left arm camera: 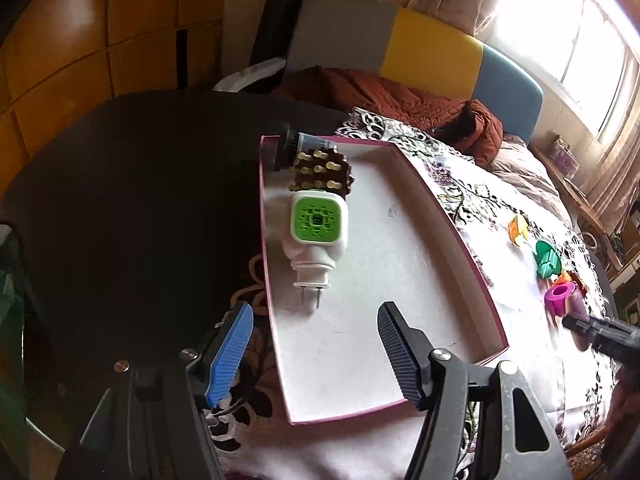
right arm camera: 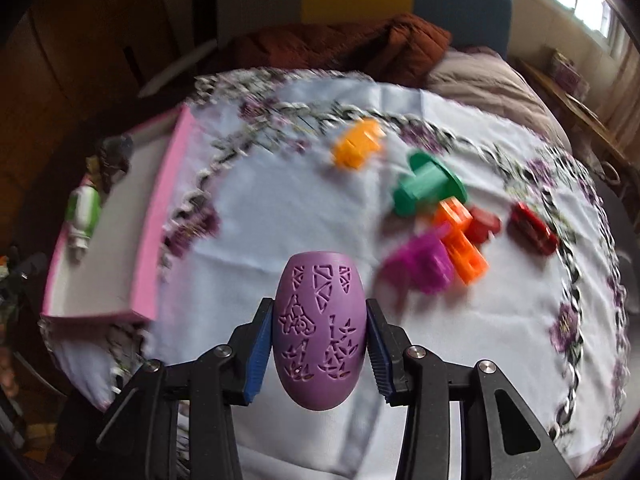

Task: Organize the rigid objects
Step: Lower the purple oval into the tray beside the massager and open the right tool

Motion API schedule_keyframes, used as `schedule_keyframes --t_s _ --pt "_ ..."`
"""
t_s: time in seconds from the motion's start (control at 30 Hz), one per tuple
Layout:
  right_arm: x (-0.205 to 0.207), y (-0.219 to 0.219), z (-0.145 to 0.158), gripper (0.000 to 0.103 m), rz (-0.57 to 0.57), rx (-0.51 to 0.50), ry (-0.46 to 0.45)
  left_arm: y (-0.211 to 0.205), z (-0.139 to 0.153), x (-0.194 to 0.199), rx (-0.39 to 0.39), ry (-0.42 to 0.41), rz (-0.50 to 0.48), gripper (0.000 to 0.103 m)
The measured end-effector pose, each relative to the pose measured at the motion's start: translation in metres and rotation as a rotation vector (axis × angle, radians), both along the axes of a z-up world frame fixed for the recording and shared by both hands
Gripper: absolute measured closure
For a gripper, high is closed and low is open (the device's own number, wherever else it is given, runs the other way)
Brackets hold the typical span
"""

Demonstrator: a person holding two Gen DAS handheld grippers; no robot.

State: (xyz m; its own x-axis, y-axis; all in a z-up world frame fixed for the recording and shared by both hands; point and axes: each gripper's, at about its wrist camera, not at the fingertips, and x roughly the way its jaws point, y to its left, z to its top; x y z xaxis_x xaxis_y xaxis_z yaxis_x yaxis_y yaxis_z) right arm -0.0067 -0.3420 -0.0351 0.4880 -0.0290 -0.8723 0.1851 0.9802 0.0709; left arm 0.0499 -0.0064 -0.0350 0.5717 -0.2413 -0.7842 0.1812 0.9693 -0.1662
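We are squeezing the purple egg (right arm camera: 319, 332) tight in our right gripper (right arm camera: 319, 344) to carry it left to the pink tray (right arm camera: 176, 216), while our left gripper (left arm camera: 316, 356) is waiting open and empty just before that tray.

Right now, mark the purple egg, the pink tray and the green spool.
purple egg (right arm camera: 319, 330): right wrist view, carved front face.
pink tray (left arm camera: 448, 216): left wrist view, right rim.
green spool (right arm camera: 428, 186): right wrist view, barrel between its flanges.
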Motion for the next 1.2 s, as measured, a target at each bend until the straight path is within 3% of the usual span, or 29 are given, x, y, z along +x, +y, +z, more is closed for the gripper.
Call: schedule_keyframes --t_s 0.27,0.4,0.67,0.73,0.8,1.2 --pt "0.078 0.099 0.020 0.059 0.237 0.049 -0.073 0.014 -0.007 0.002 -0.039 0.013 0.022 0.039" --pt "0.129 0.140 0.005 0.059 0.300 0.061 -0.046 0.014 -0.011 0.006 -0.034 0.010 0.014 0.039" --pt "0.206 0.179 -0.037 0.059 0.355 0.034 0.035 0.028 -0.019 0.017 -0.049 0.017 0.049 0.039" --pt "0.214 0.184 -0.049 0.058 0.363 0.009 0.074 0.033 -0.021 0.019 -0.054 0.023 0.061 0.039" --pt "0.213 0.188 -0.048 0.058 0.365 -0.015 0.054 0.036 -0.022 0.022 -0.051 0.023 0.072 0.039" --pt "0.179 0.165 -0.030 0.042 0.291 0.059 0.006 0.020 -0.013 0.013 -0.016 -0.001 0.044 0.039"
